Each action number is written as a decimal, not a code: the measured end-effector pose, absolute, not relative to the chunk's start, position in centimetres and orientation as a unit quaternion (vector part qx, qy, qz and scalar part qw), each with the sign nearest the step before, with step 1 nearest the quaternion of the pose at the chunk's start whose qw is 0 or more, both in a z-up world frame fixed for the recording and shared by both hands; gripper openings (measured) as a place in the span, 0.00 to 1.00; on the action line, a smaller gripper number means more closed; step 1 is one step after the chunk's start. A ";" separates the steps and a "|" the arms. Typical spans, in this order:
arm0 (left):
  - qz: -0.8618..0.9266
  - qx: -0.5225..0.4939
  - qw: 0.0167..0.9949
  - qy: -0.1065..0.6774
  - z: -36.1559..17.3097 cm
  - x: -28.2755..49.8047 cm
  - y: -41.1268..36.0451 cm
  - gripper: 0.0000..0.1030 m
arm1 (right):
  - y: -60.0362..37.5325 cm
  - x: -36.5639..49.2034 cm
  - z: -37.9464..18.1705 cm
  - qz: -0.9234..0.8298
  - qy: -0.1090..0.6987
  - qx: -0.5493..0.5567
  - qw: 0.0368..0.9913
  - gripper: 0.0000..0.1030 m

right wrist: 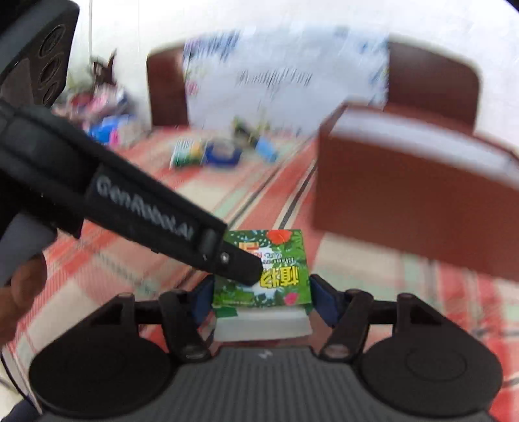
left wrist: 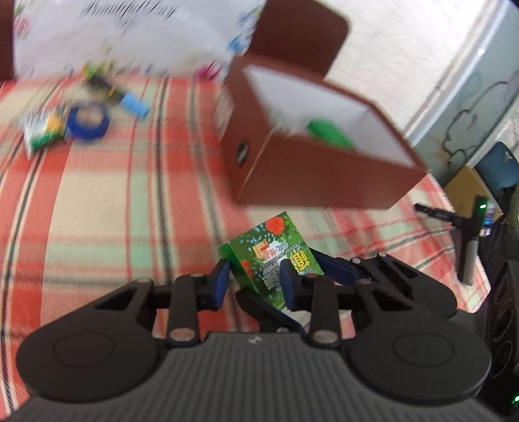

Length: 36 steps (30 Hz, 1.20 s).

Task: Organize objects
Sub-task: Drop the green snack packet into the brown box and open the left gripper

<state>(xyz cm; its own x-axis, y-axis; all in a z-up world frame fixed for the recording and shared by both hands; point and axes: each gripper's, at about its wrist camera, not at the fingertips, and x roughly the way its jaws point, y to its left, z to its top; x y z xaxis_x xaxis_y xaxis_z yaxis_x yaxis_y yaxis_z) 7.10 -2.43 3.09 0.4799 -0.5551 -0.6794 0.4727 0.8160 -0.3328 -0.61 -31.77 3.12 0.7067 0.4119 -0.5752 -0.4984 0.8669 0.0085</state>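
Observation:
A small green box with red flowers and yellow print (left wrist: 275, 256) (right wrist: 269, 269) sits between both grippers above the plaid bedspread. My left gripper (left wrist: 254, 282) has its blue pads closed on the box's edge; its finger (right wrist: 240, 263) crosses the right wrist view and touches the box top. My right gripper (right wrist: 259, 298) holds the same box by its two sides. A brown open cardboard box (left wrist: 311, 172) (right wrist: 405, 201) stands just beyond, with a green item (left wrist: 329, 133) inside.
On the plaid bedspread (left wrist: 113, 194) at the far left lie a blue tape roll (left wrist: 89, 121), a green-white carton (left wrist: 40, 133), a light blue block (left wrist: 134, 104) and a dark item. A white printed bag (left wrist: 129, 29) stands behind. A tripod (left wrist: 467, 233) stands at right.

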 end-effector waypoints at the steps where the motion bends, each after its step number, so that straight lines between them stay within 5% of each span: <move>1: -0.307 -0.044 0.864 0.397 4.3 7.2 -3.1 0.35 | -32.3 -0.7 4.1 0.240 0.272 -0.072 0.929 0.61; 7: -0.340 -0.019 0.879 0.335 9.0 10.2 -8.5 0.35 | -35.1 2.2 9.0 0.178 0.187 -0.065 0.964 0.61; 15: -0.325 0.016 0.881 0.343 8.2 15.6 -13.8 0.36 | -37.6 10.8 8.9 0.149 0.221 -0.007 0.964 0.63; 18: -0.286 0.048 0.891 0.350 7.5 16.3 -14.4 0.36 | -37.5 12.4 7.6 0.142 0.254 -0.019 0.956 0.81; 36: -0.203 0.072 0.922 0.320 7.1 8.9 -8.2 0.44 | -40.3 2.1 7.9 0.123 0.218 0.079 0.965 0.82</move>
